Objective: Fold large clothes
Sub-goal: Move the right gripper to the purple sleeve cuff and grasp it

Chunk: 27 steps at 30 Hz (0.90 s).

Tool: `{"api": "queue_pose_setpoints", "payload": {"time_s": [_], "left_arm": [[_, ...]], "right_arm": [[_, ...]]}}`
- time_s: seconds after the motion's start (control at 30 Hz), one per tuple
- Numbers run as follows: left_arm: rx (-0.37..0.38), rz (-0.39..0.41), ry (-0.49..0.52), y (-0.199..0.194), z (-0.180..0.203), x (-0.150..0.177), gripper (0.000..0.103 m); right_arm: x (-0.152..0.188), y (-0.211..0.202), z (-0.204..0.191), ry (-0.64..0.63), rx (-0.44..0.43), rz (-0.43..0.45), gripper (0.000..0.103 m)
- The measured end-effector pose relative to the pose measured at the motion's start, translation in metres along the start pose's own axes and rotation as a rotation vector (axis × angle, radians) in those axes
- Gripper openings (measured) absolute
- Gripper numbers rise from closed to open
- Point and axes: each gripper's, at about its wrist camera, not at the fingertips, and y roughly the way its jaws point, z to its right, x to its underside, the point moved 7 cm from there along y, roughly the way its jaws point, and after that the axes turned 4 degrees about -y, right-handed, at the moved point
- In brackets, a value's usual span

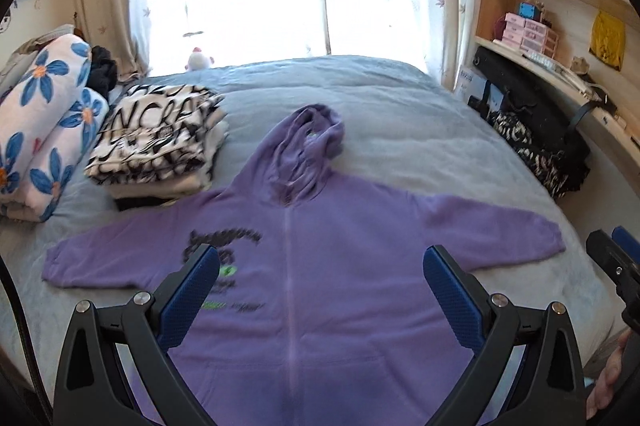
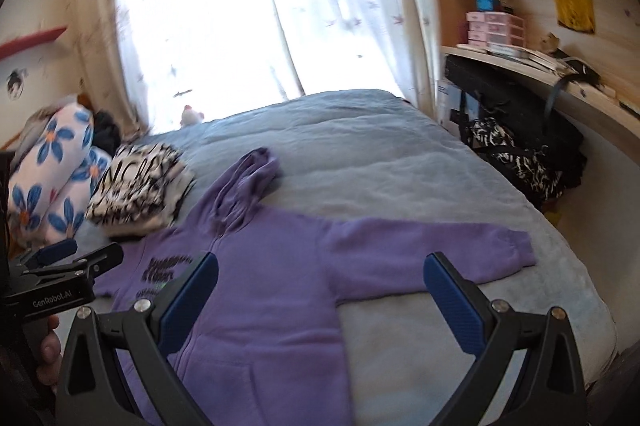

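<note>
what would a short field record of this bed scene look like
garment: purple hoodie, flat, front up, sleeves spread, unfolded
surface: blue-grey bed
left tongs: open, above hoodie body, holding nothing
right tongs: open, above the hoodie's sleeve side, holding nothing
beside hoodie: folded black-and-white stack
far left: floral blanket

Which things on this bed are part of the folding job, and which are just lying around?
For the job:
purple hoodie, spread flat
left gripper, open
right gripper, open

Lying about:
folded black-and-white stack
floral blanket
plush toy
black bag
pink drawers
</note>
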Motion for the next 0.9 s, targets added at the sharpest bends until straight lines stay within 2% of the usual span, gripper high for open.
{"api": "queue_pose_setpoints", "payload": {"time_s": [0.1, 0.2, 0.37, 0.47, 0.67, 0.8, 0.9], "left_arm": [[0.014, 0.002, 0.000, 0.021, 0.018, -0.015, 0.101], [0.005, 0.003, 0.014, 0.046, 0.037, -0.026, 0.101], [-0.009, -0.027, -0.005, 0.098, 0.059, -0.031, 0.101], [0.006, -0.077, -0.018, 0.135, 0.072, -0.023, 0.101], [0.027, -0.180, -0.057, 0.206, 0.092, 0.009, 0.101], [0.011, -0.226, -0.054, 0.245, 0.102, 0.033, 0.101], [-0.008, -0.249, -0.033, 0.267, 0.112, 0.046, 0.101]], "right_arm": [[-0.007, 0.021, 0.039, 0.044, 0.048, -0.031, 0.103], [-0.007, 0.039, 0.073, 0.087, 0.060, -0.059, 0.103], [0.005, 0.073, 0.132, 0.140, 0.163, -0.108, 0.103], [0.020, 0.096, 0.164, 0.207, 0.185, -0.164, 0.103], [0.066, 0.136, 0.212, 0.405, 0.155, -0.272, 0.098], [0.098, 0.160, 0.236, 0.513, 0.138, -0.331, 0.086], [0.117, 0.177, 0.252, 0.569, 0.149, -0.362, 0.081]]}}
